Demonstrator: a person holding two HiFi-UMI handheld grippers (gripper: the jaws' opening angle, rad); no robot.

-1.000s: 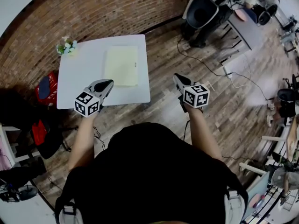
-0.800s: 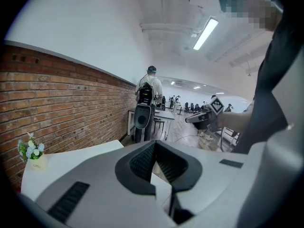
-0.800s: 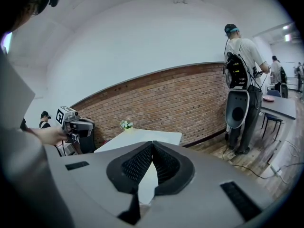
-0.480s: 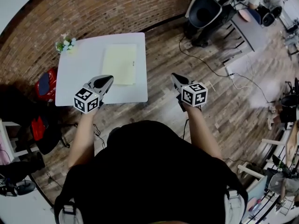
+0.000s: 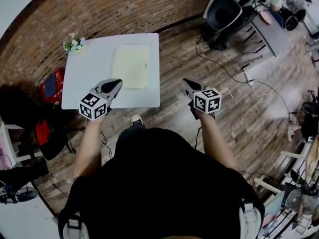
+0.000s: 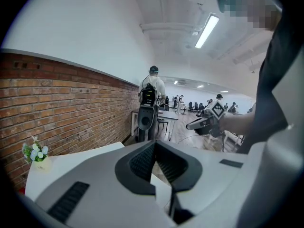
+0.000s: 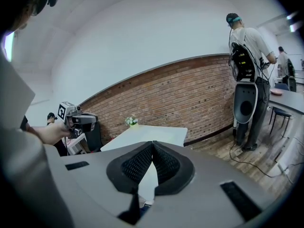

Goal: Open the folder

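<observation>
A pale yellow folder (image 5: 131, 66) lies closed and flat on the white table (image 5: 87, 78), towards its right half. My left gripper (image 5: 116, 83) hovers over the table's near edge, just short of the folder, with its jaws shut and nothing between them (image 6: 154, 142). My right gripper (image 5: 184, 82) is held over the wooden floor to the right of the table, its jaws also shut and empty (image 7: 152, 144). In the right gripper view the table (image 7: 156, 133) shows ahead, and the folder on it is hard to make out.
A small pot of flowers (image 5: 73, 45) stands at the table's far left corner. A brick wall (image 5: 99, 9) runs behind the table. A person with a backpack rig (image 7: 247, 56) stands to the right, with cables (image 5: 219, 66) on the floor. A red bag (image 5: 50, 86) lies left of the table.
Both grippers stay about where they were. The view has shifted a little, and a shoe now shows below the table's near edge.
</observation>
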